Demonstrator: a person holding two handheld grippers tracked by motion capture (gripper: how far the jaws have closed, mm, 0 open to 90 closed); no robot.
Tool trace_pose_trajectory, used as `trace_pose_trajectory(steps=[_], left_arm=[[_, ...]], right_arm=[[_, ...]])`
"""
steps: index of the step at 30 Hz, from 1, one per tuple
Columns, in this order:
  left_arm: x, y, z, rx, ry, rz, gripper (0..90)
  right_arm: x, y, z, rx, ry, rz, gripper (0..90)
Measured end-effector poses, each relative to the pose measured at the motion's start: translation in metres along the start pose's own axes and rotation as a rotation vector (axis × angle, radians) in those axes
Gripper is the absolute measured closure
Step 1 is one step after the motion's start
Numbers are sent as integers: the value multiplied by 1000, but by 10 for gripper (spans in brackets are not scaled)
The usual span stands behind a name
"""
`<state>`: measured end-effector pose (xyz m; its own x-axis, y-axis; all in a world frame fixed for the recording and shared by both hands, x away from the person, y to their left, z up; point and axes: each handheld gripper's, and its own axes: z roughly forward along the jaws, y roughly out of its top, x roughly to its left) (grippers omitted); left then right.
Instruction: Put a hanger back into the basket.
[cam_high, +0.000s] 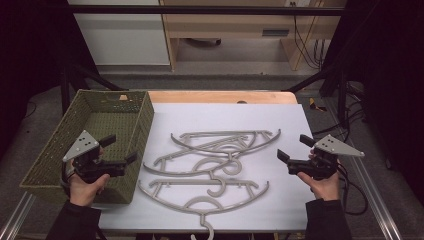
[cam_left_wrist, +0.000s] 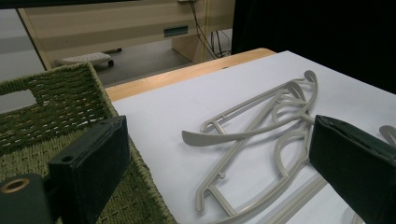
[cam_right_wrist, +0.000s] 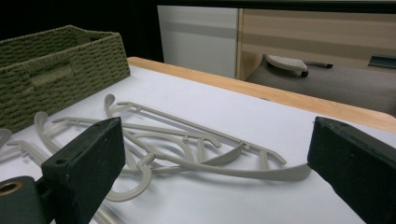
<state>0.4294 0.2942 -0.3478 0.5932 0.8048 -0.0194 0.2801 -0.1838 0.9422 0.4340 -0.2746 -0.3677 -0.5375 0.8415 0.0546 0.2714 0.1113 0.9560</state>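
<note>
Several grey plastic hangers (cam_high: 215, 165) lie overlapping on the white tabletop (cam_high: 225, 115); the nearest one's hook reaches the front edge. A green woven basket (cam_high: 145, 120) stands empty at the left. My left gripper (cam_high: 121, 148) hovers over the basket's near right corner, open, its jaws wide apart with nothing between them. In the left gripper view the jaws (cam_left_wrist: 219, 140) frame the hangers (cam_left_wrist: 261, 126) and the basket wall (cam_left_wrist: 56, 107). My right gripper (cam_high: 293, 146) is held right of the hangers, open and empty. In its view (cam_right_wrist: 217, 140) the hangers (cam_right_wrist: 187, 144) lie just ahead, the basket (cam_right_wrist: 60, 70) beyond.
A wooden strip (cam_high: 220, 96) runs along the table's far edge. Behind the table are wooden furniture (cam_high: 240, 25) and a white cabinet (cam_high: 120, 35). Black frame bars stand at both sides, and cables (cam_high: 350, 190) hang off the right edge.
</note>
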Motion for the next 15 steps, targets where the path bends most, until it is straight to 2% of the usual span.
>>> trace_pose_trajectory(steps=[9, 15], left_arm=[[0, 0, 0, 0, -2, 0, 49], [0, 0, 1, 1, -4, 5, 49]], right_arm=[[4, 0, 9, 22, 9, -18, 62], [6, 1, 24, 77, 15, -48, 71]])
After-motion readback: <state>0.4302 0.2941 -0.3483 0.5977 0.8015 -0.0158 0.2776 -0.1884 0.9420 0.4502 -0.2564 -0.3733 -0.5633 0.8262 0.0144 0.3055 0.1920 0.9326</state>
